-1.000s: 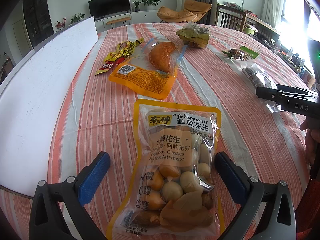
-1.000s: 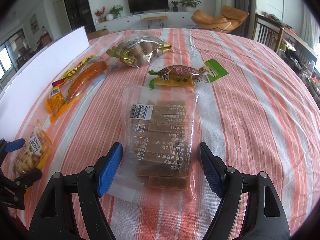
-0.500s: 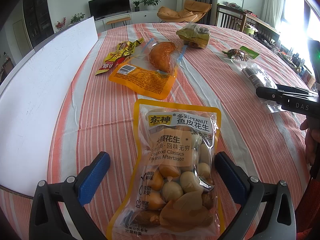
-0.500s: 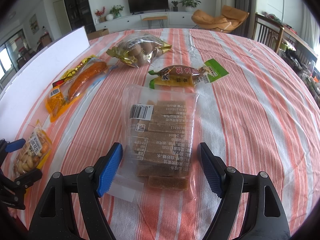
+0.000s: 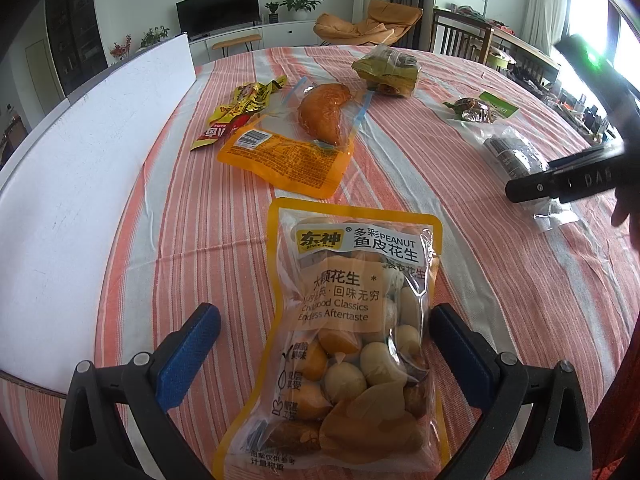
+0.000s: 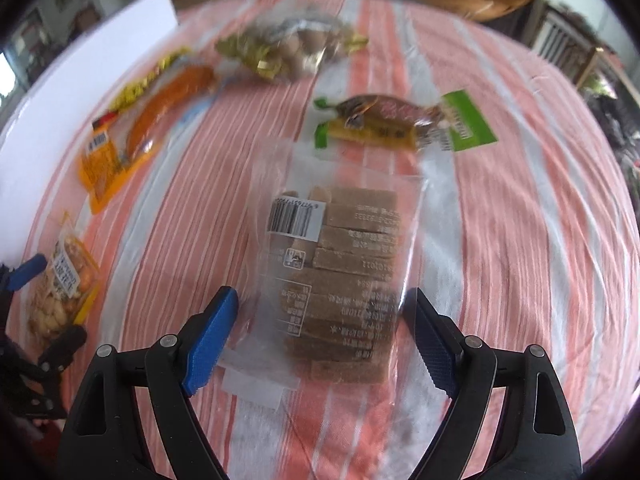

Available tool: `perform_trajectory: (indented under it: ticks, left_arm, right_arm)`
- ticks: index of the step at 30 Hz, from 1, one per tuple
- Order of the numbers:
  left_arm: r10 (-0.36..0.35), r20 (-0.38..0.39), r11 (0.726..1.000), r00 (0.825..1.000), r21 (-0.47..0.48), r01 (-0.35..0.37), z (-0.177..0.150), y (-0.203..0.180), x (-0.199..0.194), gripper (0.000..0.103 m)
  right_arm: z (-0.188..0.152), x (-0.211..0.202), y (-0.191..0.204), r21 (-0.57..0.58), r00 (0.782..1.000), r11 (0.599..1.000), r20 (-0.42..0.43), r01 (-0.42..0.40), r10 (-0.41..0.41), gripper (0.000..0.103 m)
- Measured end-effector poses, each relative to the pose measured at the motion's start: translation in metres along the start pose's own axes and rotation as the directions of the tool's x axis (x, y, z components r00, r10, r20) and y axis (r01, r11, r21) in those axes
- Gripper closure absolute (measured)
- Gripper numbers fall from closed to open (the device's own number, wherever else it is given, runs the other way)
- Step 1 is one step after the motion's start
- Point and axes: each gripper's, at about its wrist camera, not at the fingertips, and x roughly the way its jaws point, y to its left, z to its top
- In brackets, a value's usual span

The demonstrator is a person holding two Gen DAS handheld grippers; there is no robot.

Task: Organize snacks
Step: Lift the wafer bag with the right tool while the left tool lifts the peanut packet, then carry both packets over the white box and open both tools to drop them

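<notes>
My left gripper (image 5: 320, 344) is open, its blue pads on either side of a yellow peanut bag (image 5: 344, 328) that lies flat on the striped tablecloth. My right gripper (image 6: 324, 332) is open around a clear bag of brown bars (image 6: 344, 276), also lying flat. The right gripper shows at the right edge of the left wrist view (image 5: 568, 180); the left gripper and the peanut bag (image 6: 60, 280) show at the left edge of the right wrist view.
Further back lie an orange chicken-leg pack (image 5: 304, 136), a red-yellow sausage pack (image 5: 236, 114), a bag of small round snacks (image 5: 386, 70) and a green-ended snack pack (image 6: 404, 124). A white board (image 5: 80, 184) lies along the left side.
The right wrist view has tilted down and moved slightly forward over the bar bag, with motion blur. The left gripper and peanut bag have not moved.
</notes>
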Motion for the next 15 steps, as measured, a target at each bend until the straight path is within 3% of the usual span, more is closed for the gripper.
perform_trajectory:
  ticks: [5, 12, 15]
  left_arm:
    - [0.0, 0.0, 1.0, 1.0, 0.0, 0.0, 0.0, 0.0, 0.0, 0.0]
    - [-0.001, -0.035, 1.0, 0.999, 0.01, 0.001, -0.001, 0.0, -0.001, 0.001]
    - [-0.037, -0.075, 0.997, 0.996, 0.07, 0.042, -0.002, -0.006, -0.018, 0.042]
  right_arm:
    - [0.015, 0.008, -0.001, -0.036, 0.994, 0.999, -0.107, -0.008, 0.004, 0.011]
    - [0.023, 0.012, 0.001, -0.046, 0.99, 0.999, -0.138, -0.005, -0.001, 0.011]
    - [0.028, 0.01, 0.001, -0.033, 0.99, 0.999, -0.139, 0.0, -0.005, 0.029]
